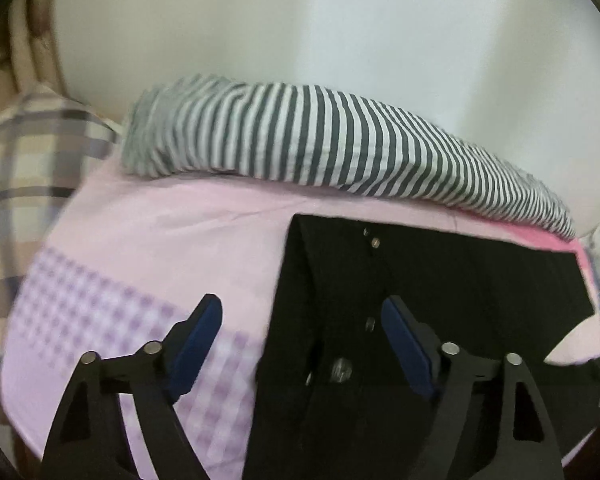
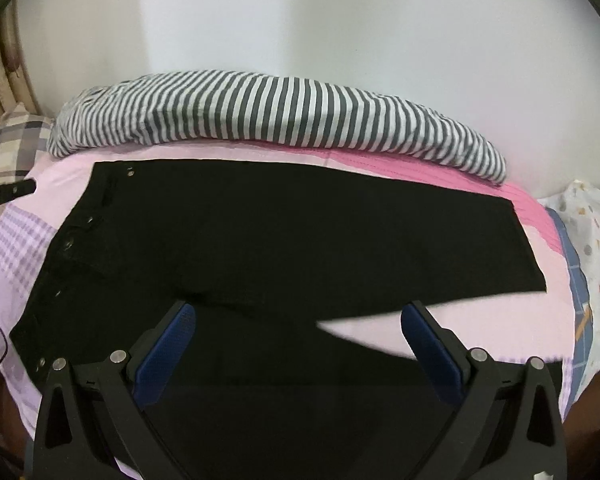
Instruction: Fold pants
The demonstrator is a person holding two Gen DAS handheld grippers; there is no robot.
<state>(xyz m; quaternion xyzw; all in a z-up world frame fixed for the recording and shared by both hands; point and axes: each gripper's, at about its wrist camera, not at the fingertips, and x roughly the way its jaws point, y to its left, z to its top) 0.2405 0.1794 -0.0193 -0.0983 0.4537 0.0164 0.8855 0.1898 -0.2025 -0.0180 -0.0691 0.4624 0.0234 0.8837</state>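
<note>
One pair of black pants (image 2: 260, 232), flat on the bed (image 2: 440, 332), long axis 9 to 3 o'clock: waistband at 9, leg hems at 3. Left gripper (image 1: 302, 320), jaws wide, empty, hovers at the waistband edge. Right gripper (image 2: 298, 322), jaws wide, empty, hovers over the near leg. Only the right view shows the full length; the left view resolves the rivets and waistband corner. Striped bolster (image 2: 280, 120) at 12.

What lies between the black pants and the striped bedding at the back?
Only a bare strip of pink bedsheet separates the black pants from the striped bedding, clearest in the right wrist view.
</note>
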